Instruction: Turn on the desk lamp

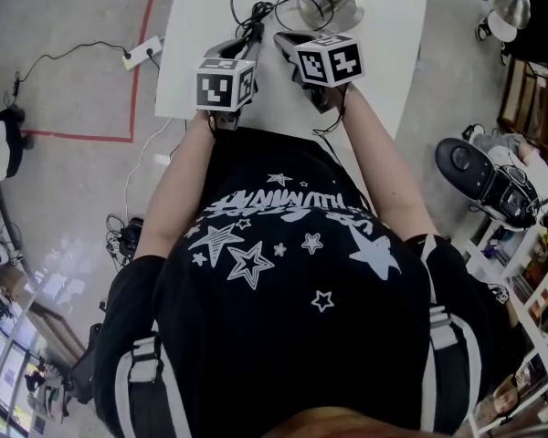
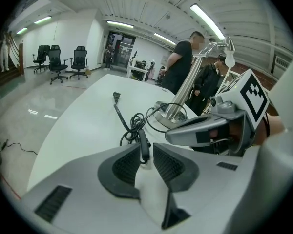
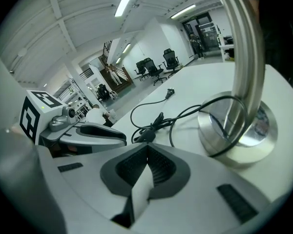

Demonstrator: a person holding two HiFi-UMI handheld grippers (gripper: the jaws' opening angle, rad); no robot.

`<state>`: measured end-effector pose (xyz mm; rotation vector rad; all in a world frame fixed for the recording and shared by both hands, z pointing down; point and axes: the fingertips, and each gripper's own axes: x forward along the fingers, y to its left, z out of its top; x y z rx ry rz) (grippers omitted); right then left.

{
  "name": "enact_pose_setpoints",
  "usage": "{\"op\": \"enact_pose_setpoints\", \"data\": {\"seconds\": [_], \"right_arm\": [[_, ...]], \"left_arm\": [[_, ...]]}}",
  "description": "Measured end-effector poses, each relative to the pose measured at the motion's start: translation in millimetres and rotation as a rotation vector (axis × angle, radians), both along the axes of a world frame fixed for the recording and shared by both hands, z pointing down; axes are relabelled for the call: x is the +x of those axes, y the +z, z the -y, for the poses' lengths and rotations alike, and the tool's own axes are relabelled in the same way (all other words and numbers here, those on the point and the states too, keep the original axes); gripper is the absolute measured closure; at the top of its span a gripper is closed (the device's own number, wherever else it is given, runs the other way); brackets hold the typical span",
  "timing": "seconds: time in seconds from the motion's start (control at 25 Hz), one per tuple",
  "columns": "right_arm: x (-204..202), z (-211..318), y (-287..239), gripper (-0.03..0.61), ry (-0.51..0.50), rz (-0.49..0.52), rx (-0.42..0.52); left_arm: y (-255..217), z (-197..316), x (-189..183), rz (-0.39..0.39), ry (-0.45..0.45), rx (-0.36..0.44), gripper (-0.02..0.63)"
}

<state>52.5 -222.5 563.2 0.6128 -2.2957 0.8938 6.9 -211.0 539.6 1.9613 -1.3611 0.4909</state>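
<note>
Left gripper point(image 2: 146, 152) is clamped narrowly on the lamp cord's inline switch point(image 2: 143, 143), apparently to steady it. Right gripper point(image 3: 147, 152), jaws together and empty, sits just beside it, probably to press it. The desk lamp point(image 3: 244, 135) stands just beyond on the white table point(image 2: 88, 116).

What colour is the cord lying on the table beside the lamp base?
Black. The cord shows best in the right gripper view.

Shiny metal lamp base point(image 3: 256, 145), matt white table point(image 2: 88, 126)
</note>
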Motion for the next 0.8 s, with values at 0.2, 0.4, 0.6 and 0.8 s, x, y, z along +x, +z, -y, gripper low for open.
{"op": "enact_pose_setpoints", "data": {"seconds": [0.2,0.4,0.6,0.8], "right_arm": [[4.8,-10.0,-9.4,0.575,0.0,0.022,0.019],[14.1,-17.7,-13.6,0.575,-0.014,0.012,0.05],[15.2,-19.3,-19.6,0.575,-0.003,0.064,0.048],[7.8,-24.2,-39.4,0.575,0.023,0.093,0.075]], "left_arm": [[-8.2,-9.8,4.5,0.012,-0.009,0.033,0.541],[-12.9,-18.4,6.8,0.05,-0.023,0.063,0.521],[-28.5,-23.9,7.2,0.043,-0.04,0.094,0.486],[-51.3,-28.4,1.9,0.084,-0.028,0.166,0.44]]}}
